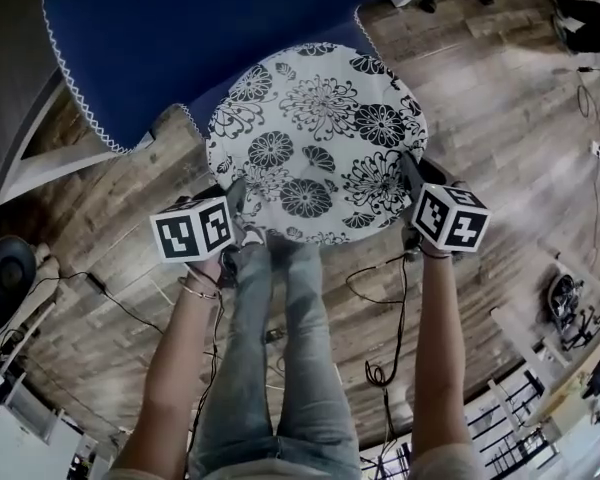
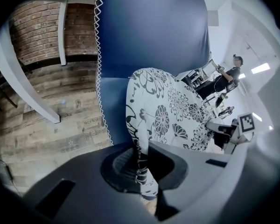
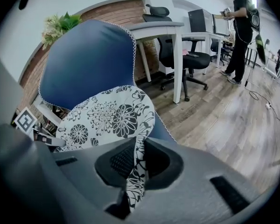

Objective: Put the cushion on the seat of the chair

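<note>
One cushion (image 1: 315, 138) in left gripper (image 2: 141, 164), right gripper (image 3: 136, 167)

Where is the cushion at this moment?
The cushion is at the centre of the head view, overlapping the chair's front edge, its near rim pinched by the left gripper and right gripper at either side.

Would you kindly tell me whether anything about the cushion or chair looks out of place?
The floral cushion is not seated yet: pinched at its near rim by the left claw and right claw, it only partly overlaps the blue chair seat, its near part jutting past the seat's front edge. Nothing looks damaged.
</note>
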A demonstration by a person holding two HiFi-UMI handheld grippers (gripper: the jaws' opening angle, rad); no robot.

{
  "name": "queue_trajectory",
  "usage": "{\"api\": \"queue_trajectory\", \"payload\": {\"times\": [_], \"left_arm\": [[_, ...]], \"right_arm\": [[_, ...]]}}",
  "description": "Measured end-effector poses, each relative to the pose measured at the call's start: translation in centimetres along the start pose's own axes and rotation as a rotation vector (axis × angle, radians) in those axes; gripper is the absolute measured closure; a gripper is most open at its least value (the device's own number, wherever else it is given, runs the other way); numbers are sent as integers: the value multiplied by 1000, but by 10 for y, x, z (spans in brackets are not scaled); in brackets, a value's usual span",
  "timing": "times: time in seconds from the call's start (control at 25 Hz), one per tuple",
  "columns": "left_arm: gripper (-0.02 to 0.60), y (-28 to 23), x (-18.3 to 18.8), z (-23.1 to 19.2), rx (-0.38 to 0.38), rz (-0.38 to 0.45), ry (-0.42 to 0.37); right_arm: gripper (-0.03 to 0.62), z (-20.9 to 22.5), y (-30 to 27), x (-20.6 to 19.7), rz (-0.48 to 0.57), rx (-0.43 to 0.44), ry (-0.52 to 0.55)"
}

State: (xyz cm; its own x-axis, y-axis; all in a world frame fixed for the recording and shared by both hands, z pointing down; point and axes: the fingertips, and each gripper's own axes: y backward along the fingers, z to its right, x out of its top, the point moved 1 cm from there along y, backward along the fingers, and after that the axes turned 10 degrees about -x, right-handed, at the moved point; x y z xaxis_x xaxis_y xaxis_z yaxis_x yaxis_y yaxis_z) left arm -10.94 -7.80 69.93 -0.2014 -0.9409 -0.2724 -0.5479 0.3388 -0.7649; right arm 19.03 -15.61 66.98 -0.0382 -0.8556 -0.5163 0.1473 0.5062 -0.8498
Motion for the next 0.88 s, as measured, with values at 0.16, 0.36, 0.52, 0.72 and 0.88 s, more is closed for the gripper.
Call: {"api": "queue_trajectory", "payload": {"times": [0.16, 0.36, 0.52, 0.72, 0.88], "left_arm": [[568, -5, -3, -3, 8, -17, 2], [568, -8, 0, -8, 32, -23, 3], [568, -10, -1, -10, 37, -23, -2], [568, -10, 3, -13, 65, -12, -6], [568, -13, -1, -14, 92, -17, -9]], "right_arm": [[565, 1, -10, -6, -20, -14, -18], [563, 2, -17, -9, -22, -26, -41], [563, 3, -21, -9, -25, -30, -25], [559, 5, -26, -9, -26, -29, -23], [553, 8, -29, -11, -32, -32, -34]]}}
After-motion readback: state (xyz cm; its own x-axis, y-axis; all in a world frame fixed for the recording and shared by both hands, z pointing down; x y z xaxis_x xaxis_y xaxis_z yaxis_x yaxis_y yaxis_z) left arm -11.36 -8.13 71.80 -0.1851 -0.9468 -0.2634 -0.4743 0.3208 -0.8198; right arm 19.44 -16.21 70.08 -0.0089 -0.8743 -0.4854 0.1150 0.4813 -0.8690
